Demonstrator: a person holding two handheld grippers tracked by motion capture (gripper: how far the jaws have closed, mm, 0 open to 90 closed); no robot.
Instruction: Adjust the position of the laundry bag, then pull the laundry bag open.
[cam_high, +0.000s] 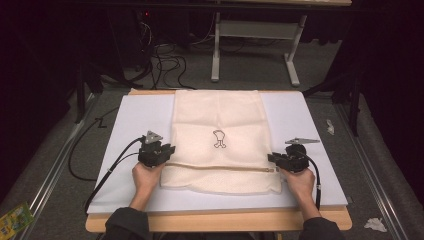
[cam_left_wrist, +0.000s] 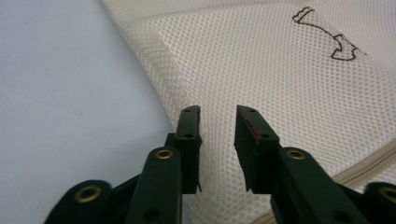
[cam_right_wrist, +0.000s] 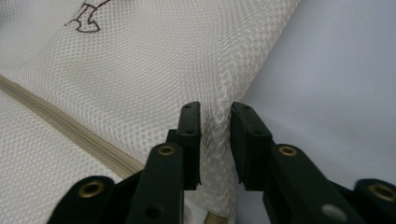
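High view: mesh bag (cam_high: 218, 135) between hand-held grippers.

both forearms in from the bottom edge, sleeves dark, each hand wrapped round its tool. left gripper (cam_high: 161, 150) jaws parted with a gap between the pads, pointing inward. right gripper (cam_high: 278, 159) jaws parted too, somewhat narrower, pointing inward, level with its partner

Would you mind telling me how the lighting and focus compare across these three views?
High view: dark surroundings, lit white board, mesh bag soft and pale. Left gripper view: mesh weave sharp, left gripper jaws slightly blurred up close. Right gripper view: similar, with the right gripper shadowing the bag's edge.
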